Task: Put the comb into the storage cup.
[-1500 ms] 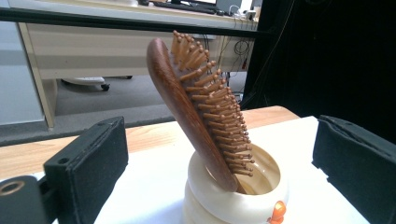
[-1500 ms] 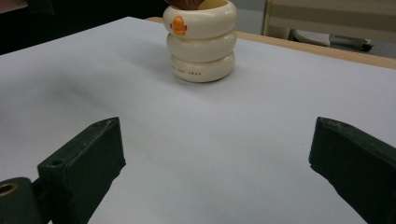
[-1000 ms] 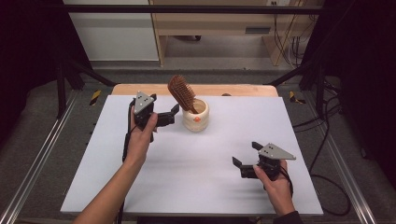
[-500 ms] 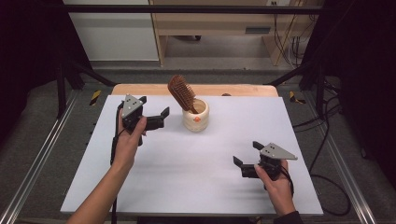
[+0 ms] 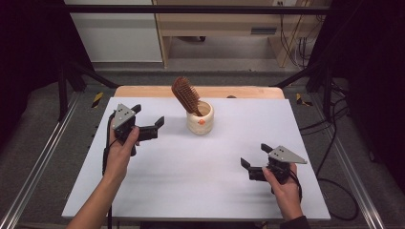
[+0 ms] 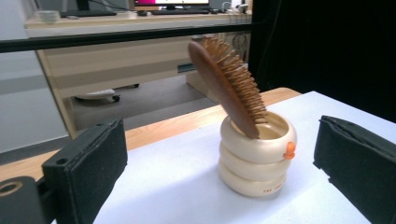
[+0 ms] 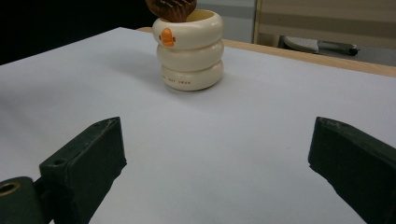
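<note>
Brown wooden paddle hairbrush [image 5: 186, 94] stands handle-down inside a cream ribbed ceramic cup made of three stacked rings [image 5: 200, 119], head sticking out and leaning toward the table's left-far side, resting on the cup rim; bristles face right in the left gripper view [image 6: 236, 84]. Cup has a small orange duck-like knob [image 5: 202, 121] on its near side, seen also in the right gripper view [image 7: 166, 36], and tiny orange lettering low on the bottom ring, too small to read. Cup sits upright on the white table sheet [image 5: 191, 176], toward the far middle, just in front of the light wooden table edge [image 5: 248, 91]. Left gripper [image 5: 150, 129] is held in the left hand [image 5: 123, 143] above the sheet, to the left of the cup, near it but apart; jaws spread wide and empty, pointing right toward the cup; in its own view the cup and brush sit between the two black pads, farther off. Right gripper [image 5: 253, 160] is held in the right hand [image 5: 282, 183] low over the near-right part of the sheet, well apart from the cup; jaws also spread wide, nothing between them, pointing left. Grey three-cornered plates top both grippers. Dark floor, metal frame rails [image 5: 33, 167] and cables surround the table.
</note>
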Motion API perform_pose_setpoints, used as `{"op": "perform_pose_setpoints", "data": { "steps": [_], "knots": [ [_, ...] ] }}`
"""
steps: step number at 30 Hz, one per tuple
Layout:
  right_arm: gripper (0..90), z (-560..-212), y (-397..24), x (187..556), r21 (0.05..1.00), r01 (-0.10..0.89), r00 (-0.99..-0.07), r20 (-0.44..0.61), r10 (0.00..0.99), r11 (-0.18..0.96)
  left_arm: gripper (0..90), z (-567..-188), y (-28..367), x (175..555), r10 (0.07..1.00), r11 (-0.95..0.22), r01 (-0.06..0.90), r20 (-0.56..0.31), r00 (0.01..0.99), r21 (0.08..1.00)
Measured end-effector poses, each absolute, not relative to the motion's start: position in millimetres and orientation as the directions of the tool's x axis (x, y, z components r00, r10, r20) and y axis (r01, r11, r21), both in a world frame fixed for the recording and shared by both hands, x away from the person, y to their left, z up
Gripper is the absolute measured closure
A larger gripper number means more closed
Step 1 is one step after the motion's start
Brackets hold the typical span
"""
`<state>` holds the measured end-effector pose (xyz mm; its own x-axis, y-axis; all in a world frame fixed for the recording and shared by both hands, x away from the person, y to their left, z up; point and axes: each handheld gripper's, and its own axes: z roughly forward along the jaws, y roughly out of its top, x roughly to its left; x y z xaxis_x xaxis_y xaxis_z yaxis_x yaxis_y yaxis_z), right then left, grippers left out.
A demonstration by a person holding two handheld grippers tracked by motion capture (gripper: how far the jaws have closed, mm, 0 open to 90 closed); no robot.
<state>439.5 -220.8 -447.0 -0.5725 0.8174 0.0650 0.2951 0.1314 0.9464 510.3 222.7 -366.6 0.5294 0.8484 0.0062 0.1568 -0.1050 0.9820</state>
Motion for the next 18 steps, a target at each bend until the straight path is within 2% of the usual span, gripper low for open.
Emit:
{"op": "perform_pose_setpoints", "data": {
  "steps": [4,10,18],
  "knots": [
    [4.1,-444.2,-221.2,436.6,0.95,0.285,-0.57,0.059,0.82,0.13,2.9,-364.9,228.7,501.5,0.855,-0.102,0.15,0.01,0.518,0.983],
    [4.2,-440.9,-228.7,434.9,0.959,0.274,-0.569,0.105,0.816,0.068,2.7,-359.6,237.2,488.2,0.854,-0.092,0.136,0.008,0.521,0.986],
    [4.3,-439.3,-243.6,433.4,0.961,0.268,-0.54,0.094,0.837,0.065,2.6,-353.8,250.7,468.5,0.858,-0.085,0.122,0.01,0.513,0.989]
  ]
}}
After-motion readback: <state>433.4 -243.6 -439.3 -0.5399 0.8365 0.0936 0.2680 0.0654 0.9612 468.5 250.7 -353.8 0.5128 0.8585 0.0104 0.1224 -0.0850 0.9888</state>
